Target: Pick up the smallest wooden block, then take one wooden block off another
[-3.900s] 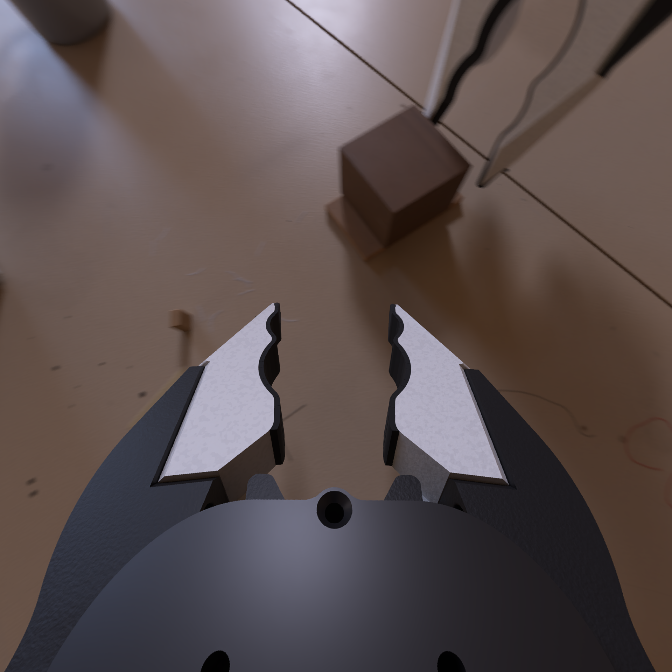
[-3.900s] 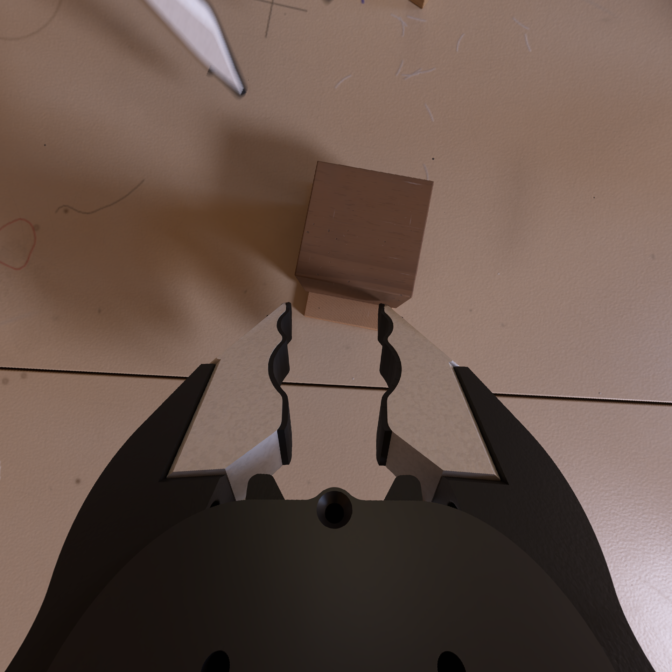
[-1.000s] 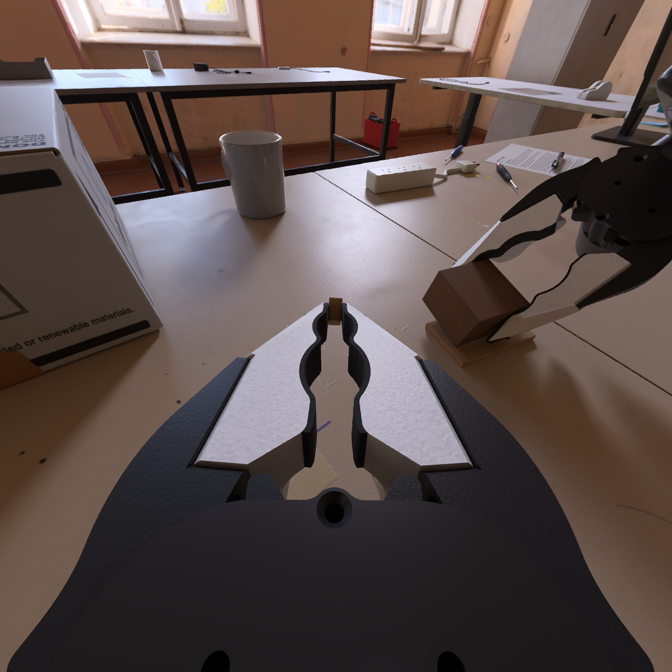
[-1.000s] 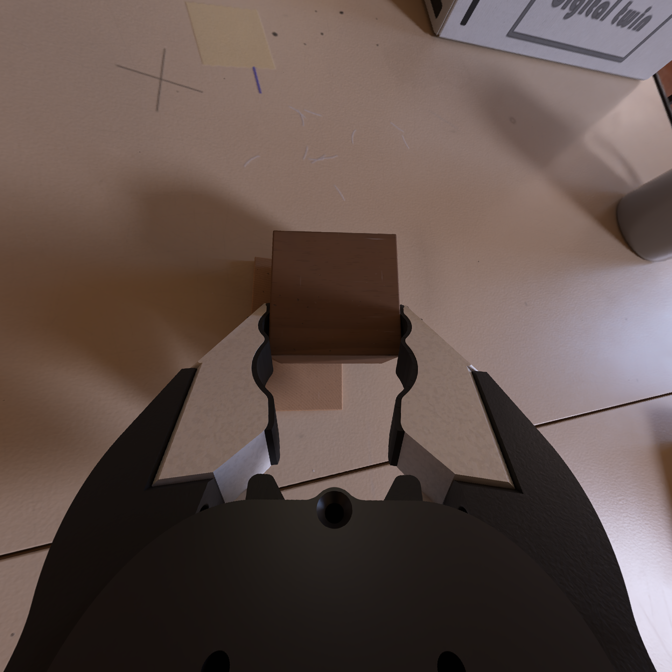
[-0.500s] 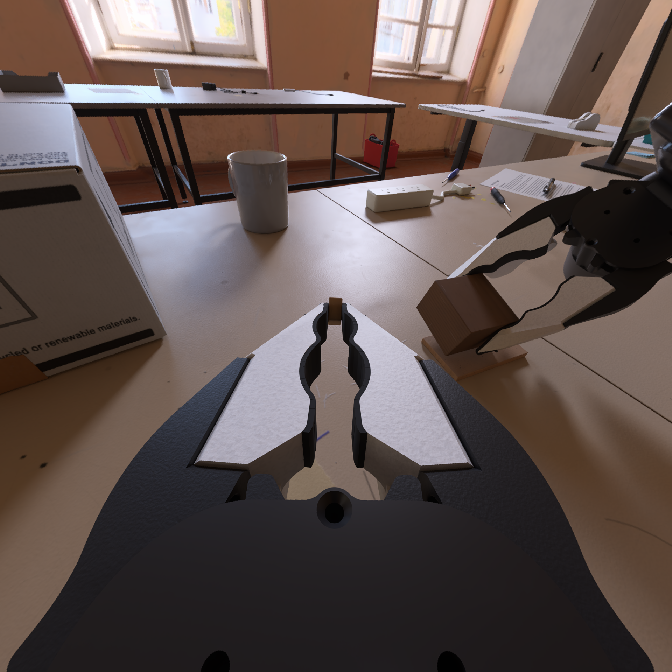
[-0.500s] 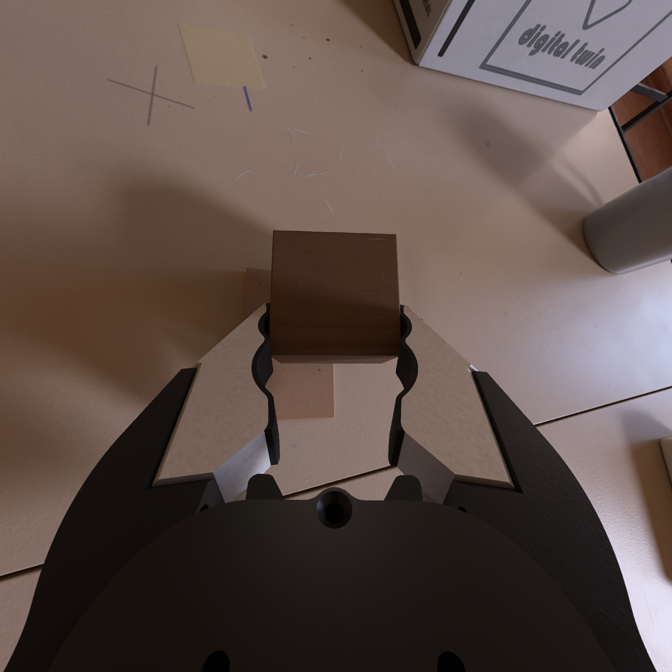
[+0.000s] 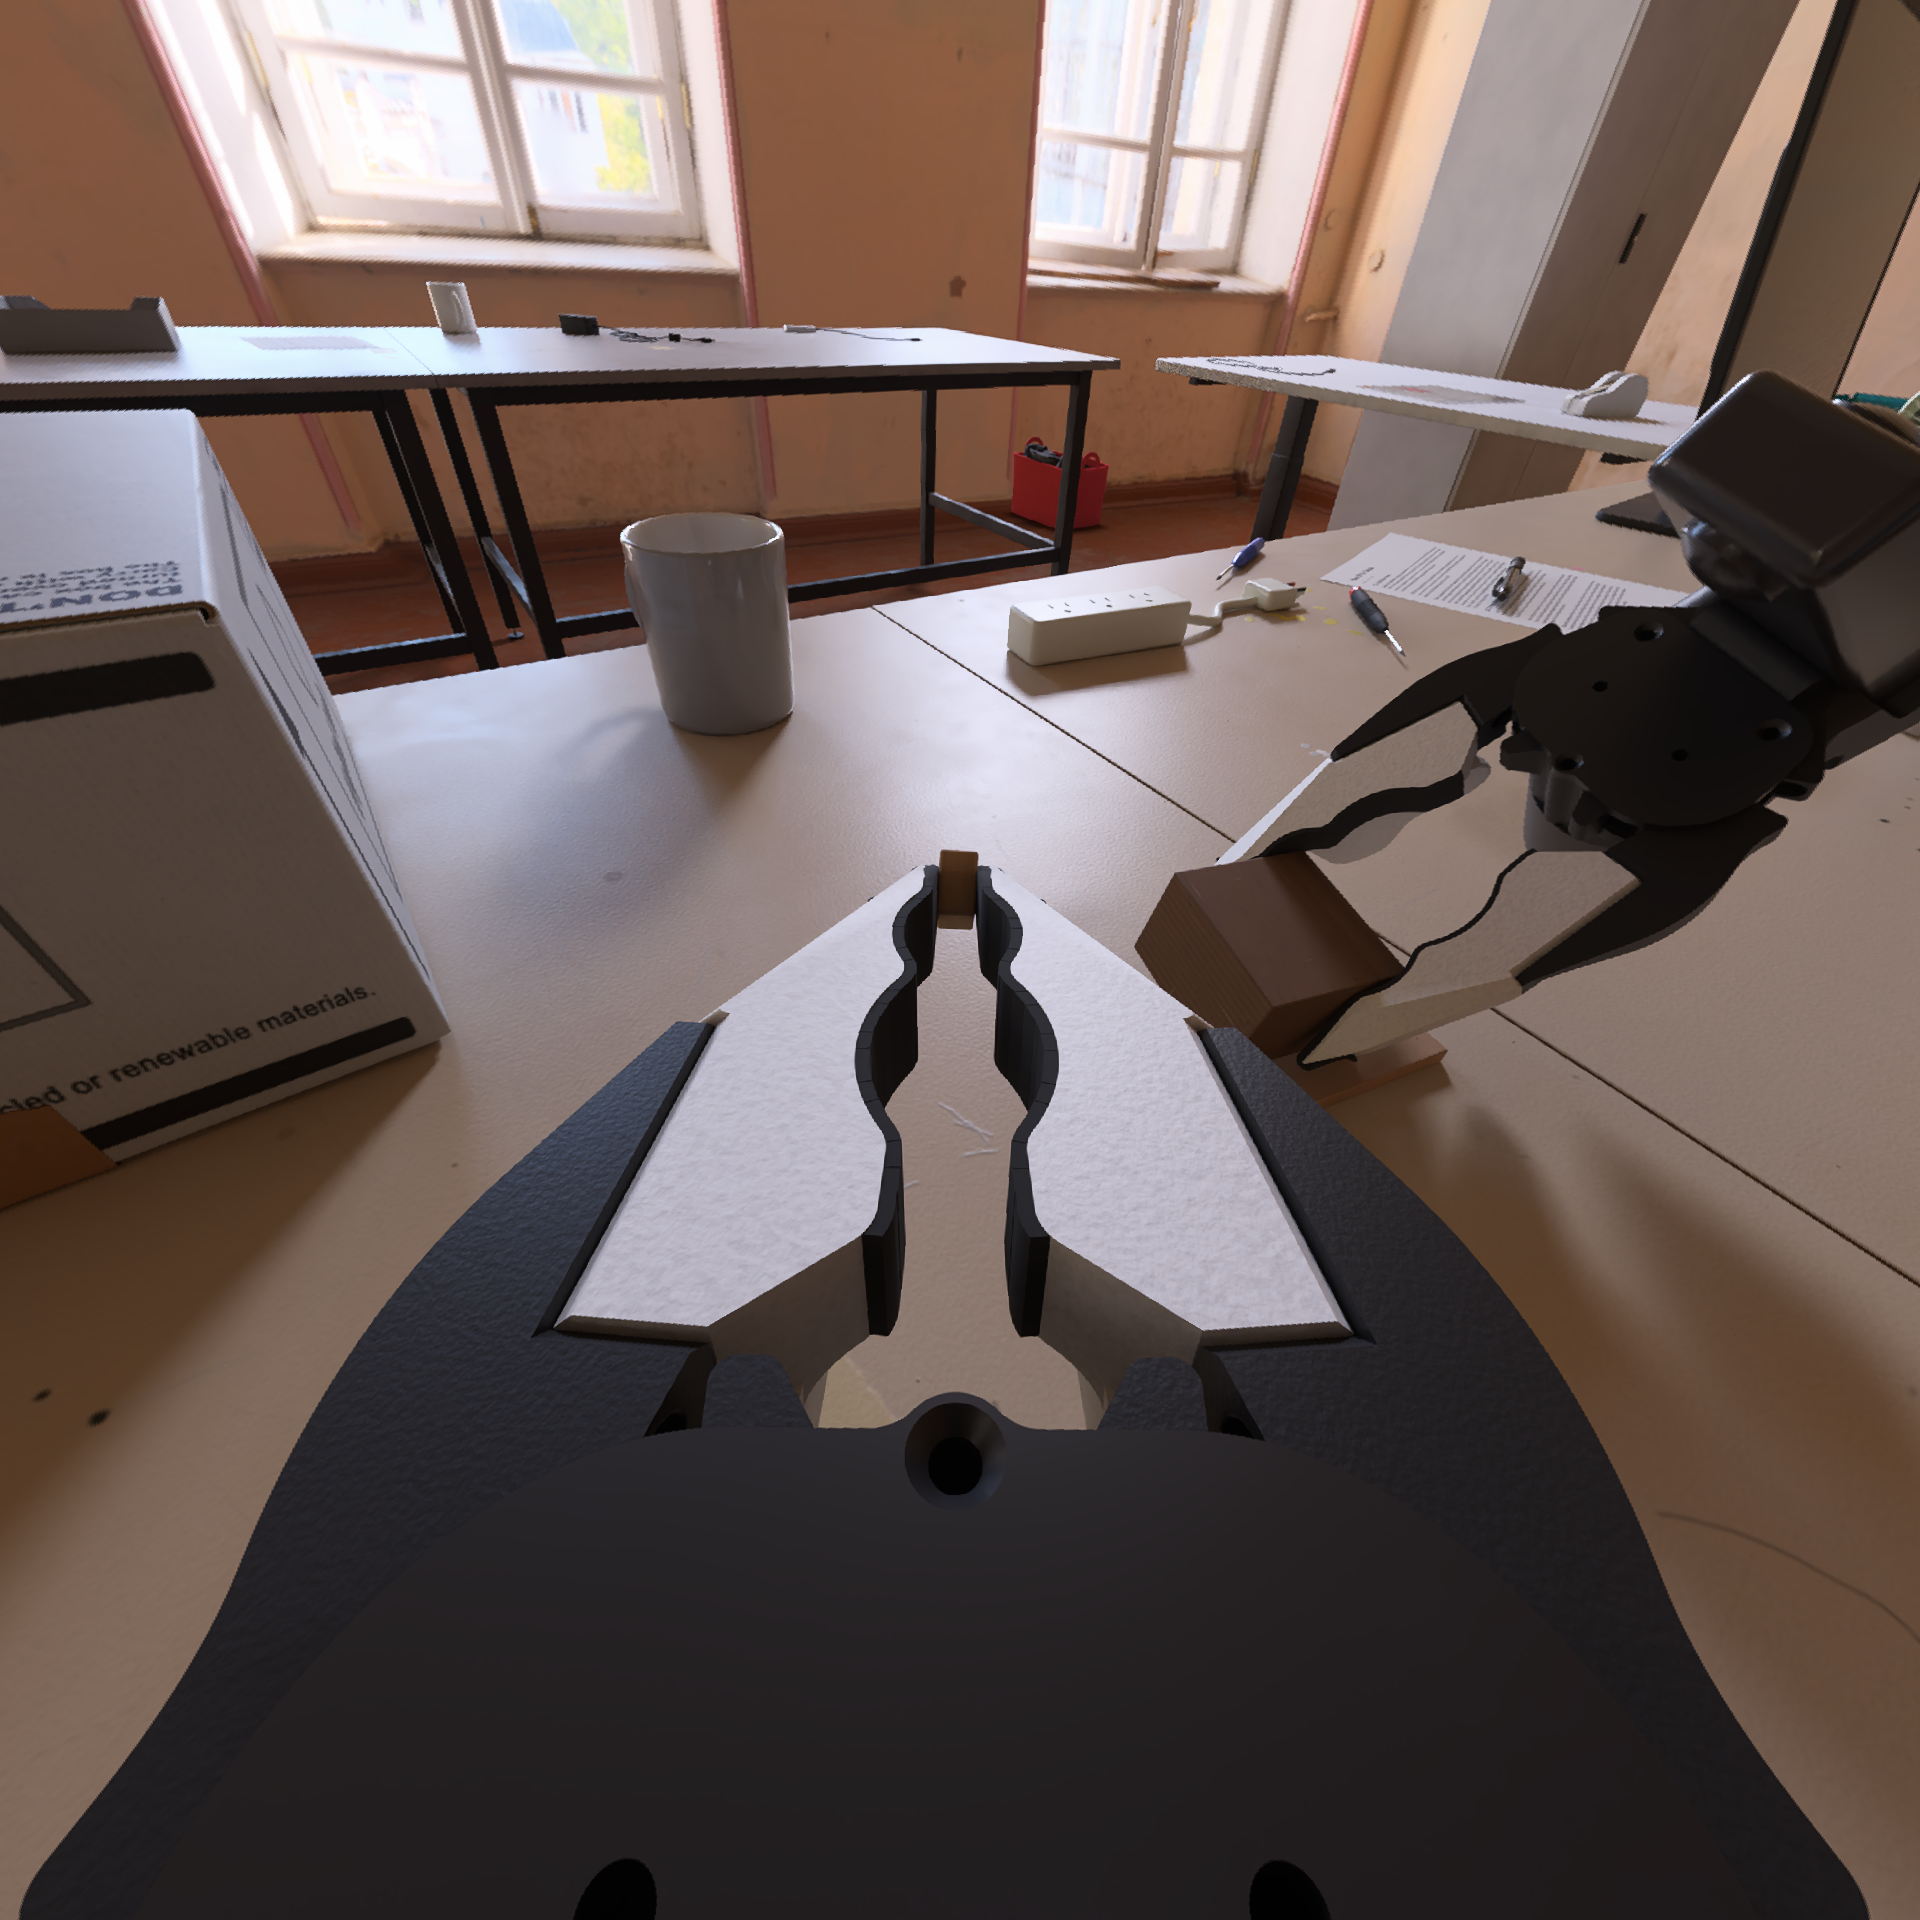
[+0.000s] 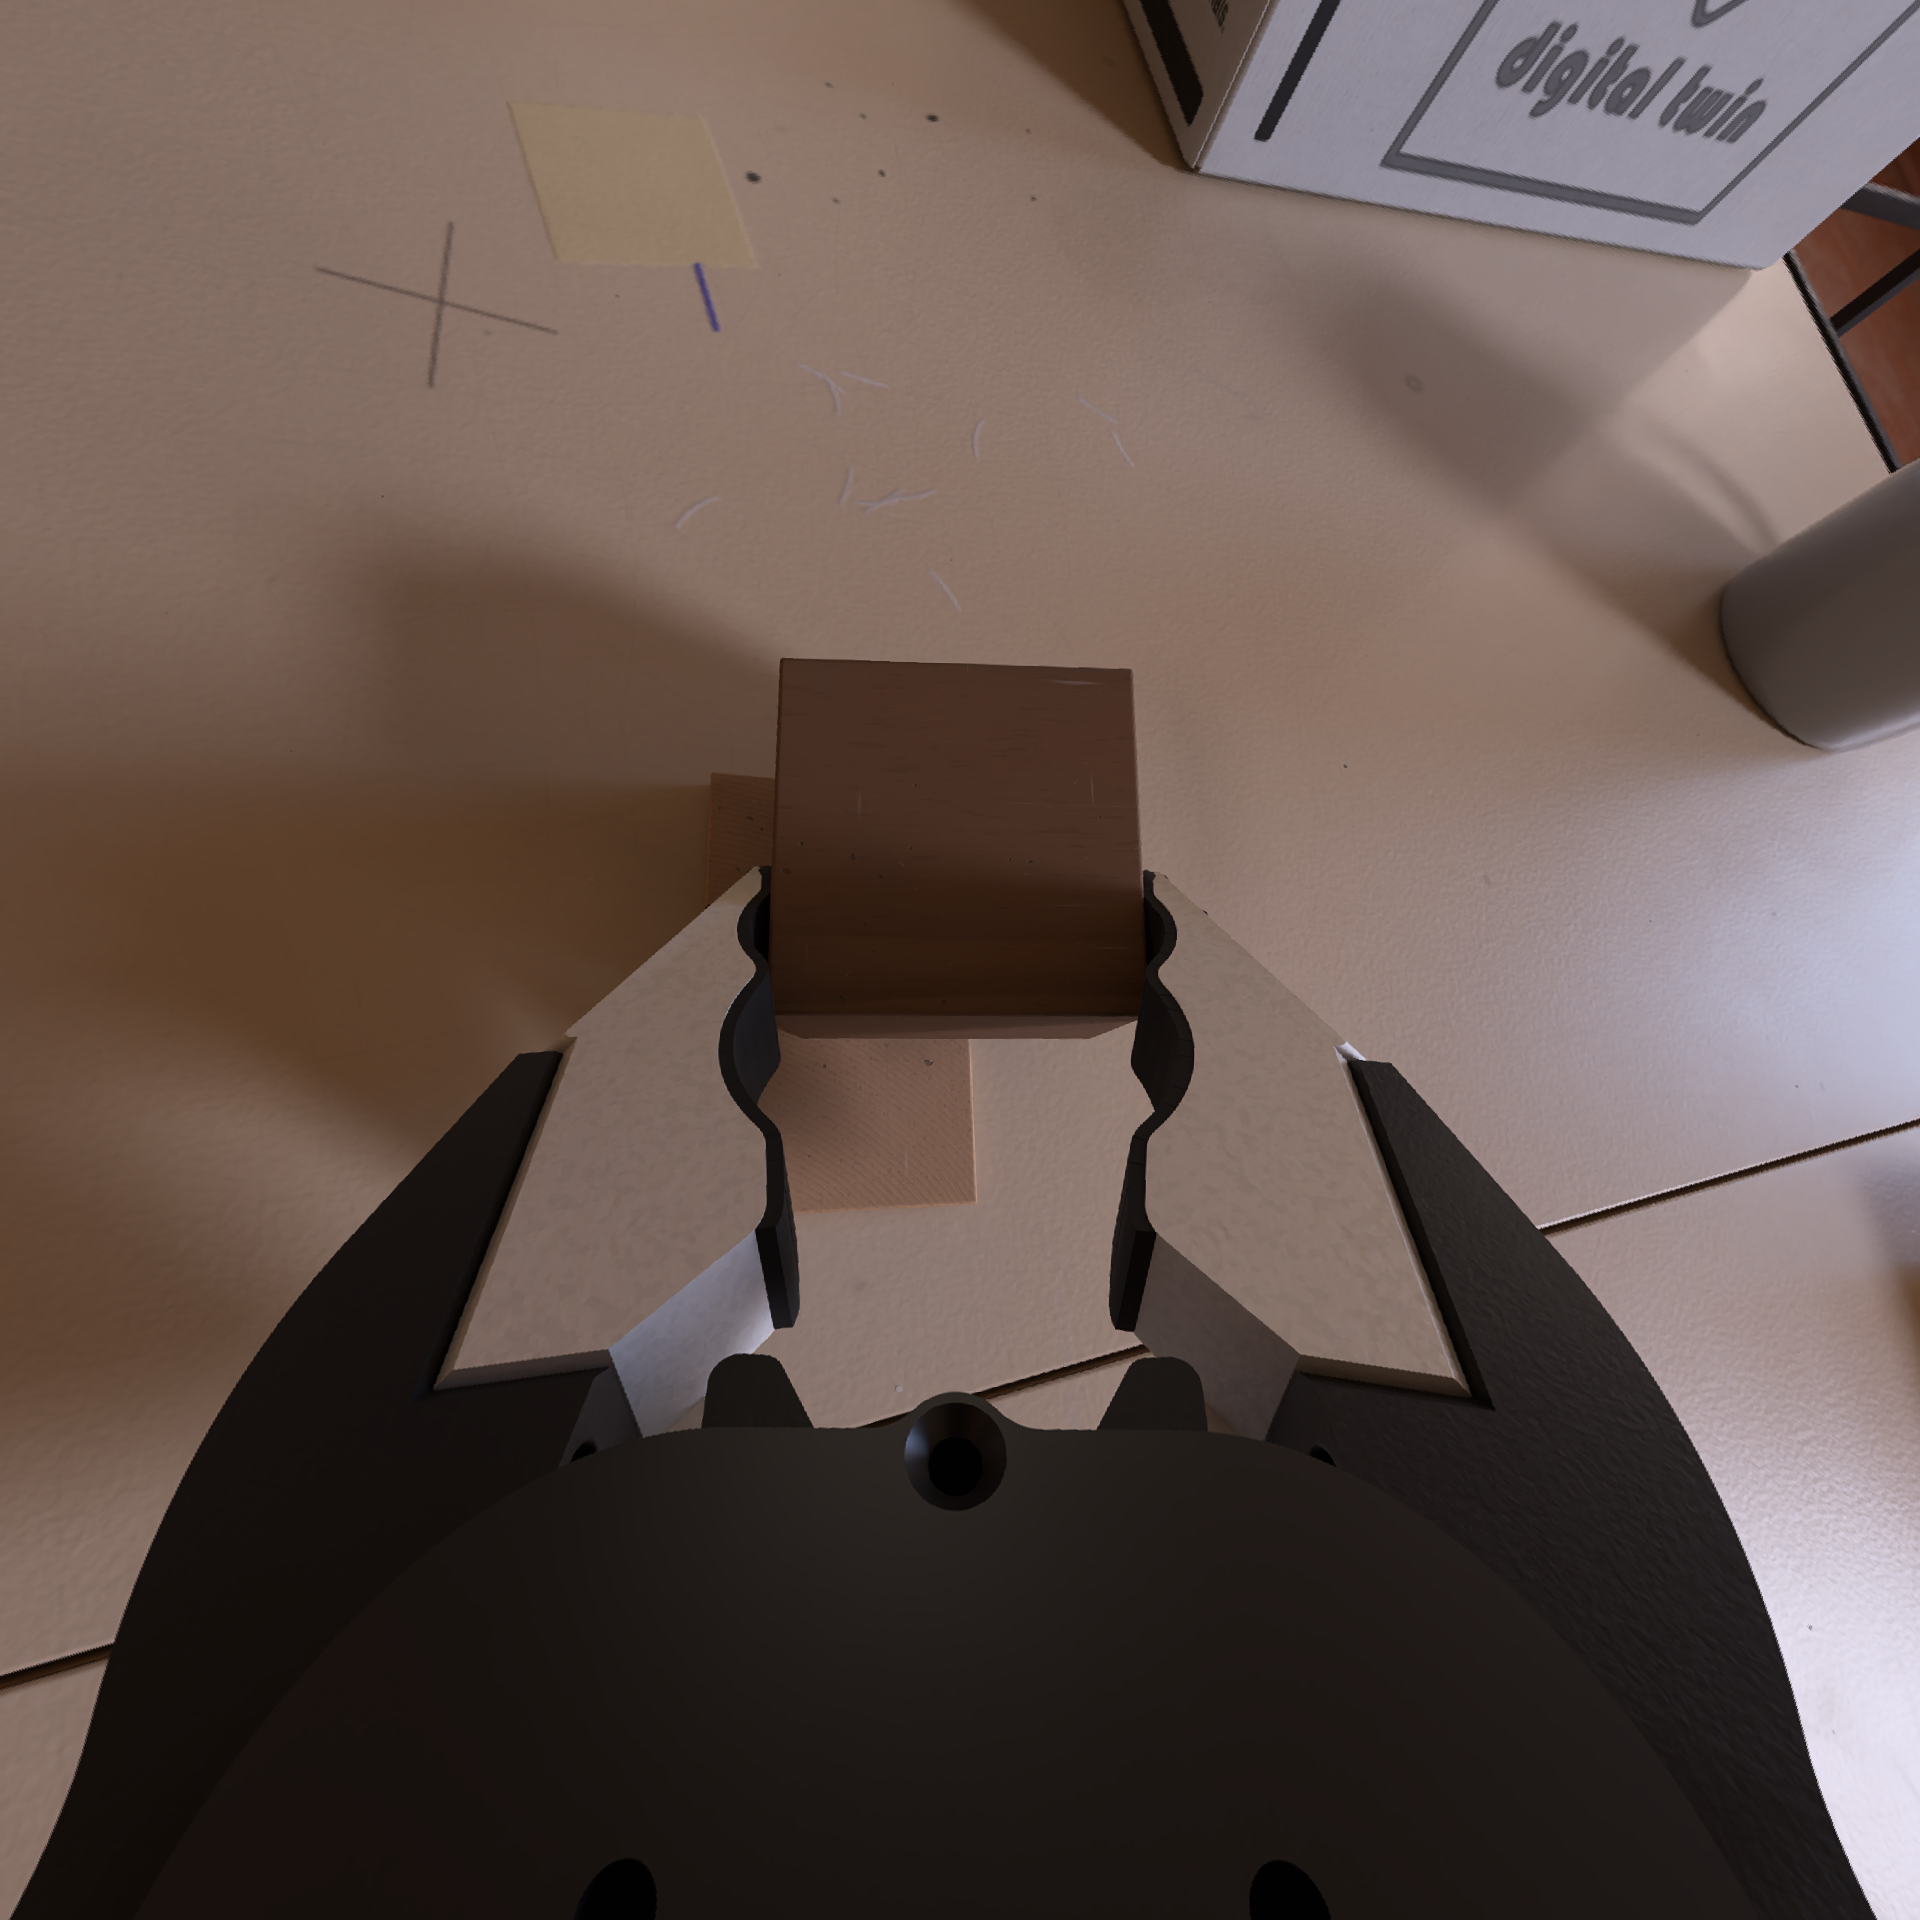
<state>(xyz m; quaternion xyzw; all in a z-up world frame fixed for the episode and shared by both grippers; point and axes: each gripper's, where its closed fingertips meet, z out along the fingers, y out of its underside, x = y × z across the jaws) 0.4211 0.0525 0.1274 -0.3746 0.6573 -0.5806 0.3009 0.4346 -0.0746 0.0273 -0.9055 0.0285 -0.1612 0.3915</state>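
Observation:
My left gripper [image 7: 957, 896] is shut on the smallest wooden block [image 7: 957, 885], a tiny tan piece pinched at the fingertips, held above the table. My right gripper [image 8: 954, 902] is shut on a dark brown wooden cube [image 8: 954, 842] and holds it lifted above a flat pale wooden block [image 8: 883, 1127] that lies on the table. In the left wrist view the right gripper [image 7: 1288, 961] shows at the right, holding the dark cube [image 7: 1262, 951] tilted and clear of the flat block [image 7: 1387, 1065].
A white cardboard box [image 7: 156, 769] stands at the left and a grey mug [image 7: 712, 623] behind it; both also show in the right wrist view, box [image 8: 1558, 104] and mug [image 8: 1829, 634]. A power strip [image 7: 1096, 623], pens and a paper sheet lie far right. A yellow note [image 8: 629, 187] lies on the table.
My right gripper has raised the dark cube farther off the flat block, which now shows more beneath it. My left gripper has risen slightly, still holding the tiny block.

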